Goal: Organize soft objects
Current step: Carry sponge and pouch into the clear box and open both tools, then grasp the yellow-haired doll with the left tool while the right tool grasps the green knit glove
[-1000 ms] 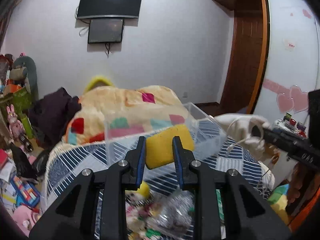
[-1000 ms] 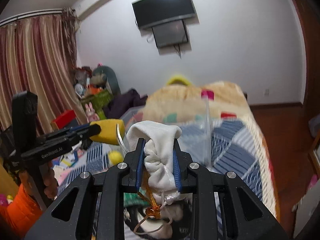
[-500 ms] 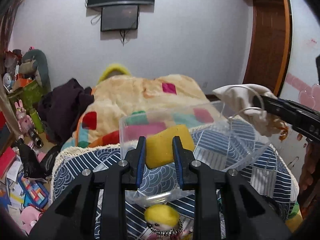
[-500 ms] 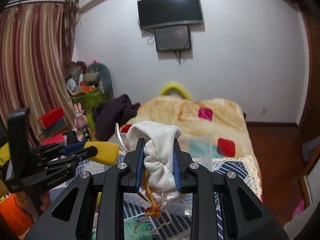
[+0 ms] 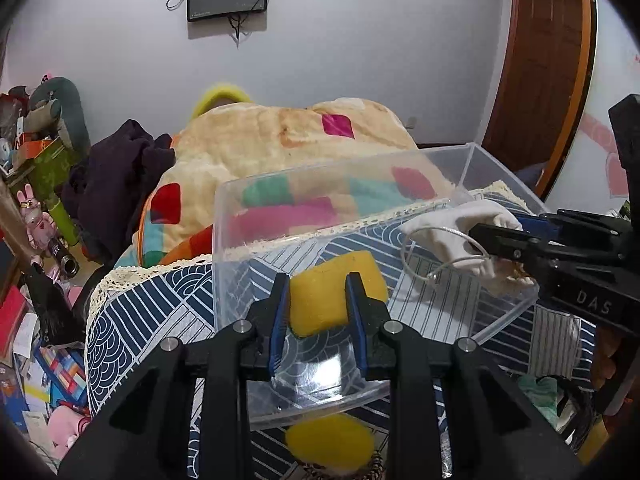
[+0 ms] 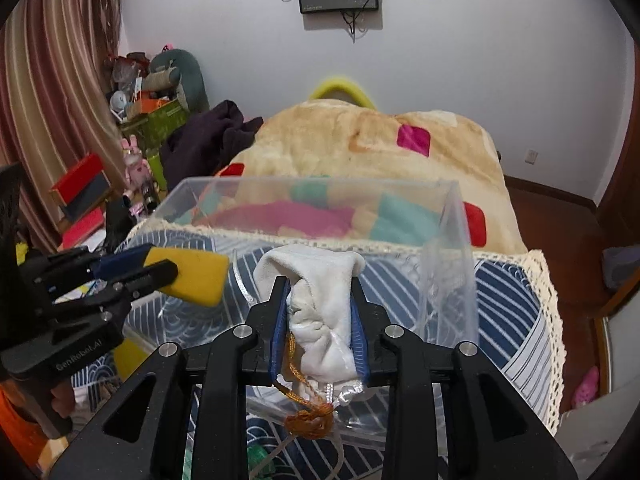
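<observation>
left wrist view
left tool [image 5: 317, 304]: closed down on yellow sponge [image 5: 336, 286], squeezing its sides
sponge place: held above the open inside of the clear bin [image 5: 472, 152], near the bin's near-left wall
bin place: on the bed [image 5: 152, 304], quilted blue-white cover, toward the foot edge
right tool, seen from here [image 5: 486, 236]: clamped on white pouch [image 5: 452, 228], over the bin's right side
other soft item: yellow plush ball [image 5: 330, 442] on the bed just outside the bin's near wall, partly hidden by the tool

right wrist view
right tool [image 6: 320, 316]: closed on the white pouch [image 6: 316, 304], orange cord knot hanging below
left tool, seen from here [image 6: 160, 270]: gripping the sponge [image 6: 188, 276] at the bin's left side
bin [image 6: 456, 216]: looks bare inside, floor only partly visible

step: both items carried over the bin, drop-in looks imminent
next move: lower each a bit inside the walls, spread the jaws; the pouch's cord may snag on the rim
count: 1 sponge, 1 pouch, 1 bin, 2 tools, 1 plush ball seen
</observation>
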`<action>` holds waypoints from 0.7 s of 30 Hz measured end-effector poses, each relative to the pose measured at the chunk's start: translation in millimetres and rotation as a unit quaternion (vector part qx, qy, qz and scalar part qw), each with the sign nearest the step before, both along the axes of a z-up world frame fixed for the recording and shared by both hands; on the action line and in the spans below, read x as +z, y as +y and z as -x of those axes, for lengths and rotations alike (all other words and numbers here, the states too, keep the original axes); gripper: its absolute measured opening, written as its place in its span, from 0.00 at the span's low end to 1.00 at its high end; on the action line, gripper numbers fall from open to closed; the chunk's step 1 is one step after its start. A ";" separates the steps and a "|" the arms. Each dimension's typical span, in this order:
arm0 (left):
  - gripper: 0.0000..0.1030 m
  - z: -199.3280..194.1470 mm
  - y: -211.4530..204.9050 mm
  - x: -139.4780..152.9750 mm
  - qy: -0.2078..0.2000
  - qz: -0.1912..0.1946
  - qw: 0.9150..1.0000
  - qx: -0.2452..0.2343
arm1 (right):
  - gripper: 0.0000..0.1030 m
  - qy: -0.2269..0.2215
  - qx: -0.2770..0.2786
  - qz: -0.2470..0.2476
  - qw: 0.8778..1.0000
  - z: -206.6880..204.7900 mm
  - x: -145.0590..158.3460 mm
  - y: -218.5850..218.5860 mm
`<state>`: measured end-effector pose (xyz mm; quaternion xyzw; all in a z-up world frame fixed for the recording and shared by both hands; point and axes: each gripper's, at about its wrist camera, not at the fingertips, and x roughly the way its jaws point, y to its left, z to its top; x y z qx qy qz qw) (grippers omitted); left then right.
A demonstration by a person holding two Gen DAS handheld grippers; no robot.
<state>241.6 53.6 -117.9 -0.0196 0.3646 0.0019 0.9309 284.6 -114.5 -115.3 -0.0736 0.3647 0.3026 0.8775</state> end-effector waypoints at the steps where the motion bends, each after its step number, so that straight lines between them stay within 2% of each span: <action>1: 0.27 0.9 -0.6 0.3 0.000 -0.001 1.000 0.000 | 0.27 0.002 0.001 -0.001 1.000 1.4 -0.7 -1.7; 8: 0.40 12.7 -4.8 9.1 -0.013 -0.001 1.000 -0.003 | 0.39 -0.013 0.000 -0.007 1.000 8.1 12.0 -4.2; 9: 0.41 15.7 -5.5 12.3 -0.018 -0.001 1.000 -0.003 | 0.44 -0.018 0.000 -0.011 1.000 10.0 15.2 -5.0; 12: 0.50 24.3 -6.5 23.1 -0.034 -0.001 0.999 -0.003 | 0.57 -0.046 -0.004 -0.021 0.999 20.6 27.4 -9.6; 18: 0.68 49.4 -7.1 51.8 -0.079 0.002 0.997 0.001 | 0.71 -0.091 -0.005 -0.056 0.994 44.9 56.5 -20.7; 21: 0.81 65.0 -5.9 63.9 -0.099 0.004 0.995 0.002 | 0.80 -0.111 -0.003 -0.075 0.991 58.6 67.5 -26.9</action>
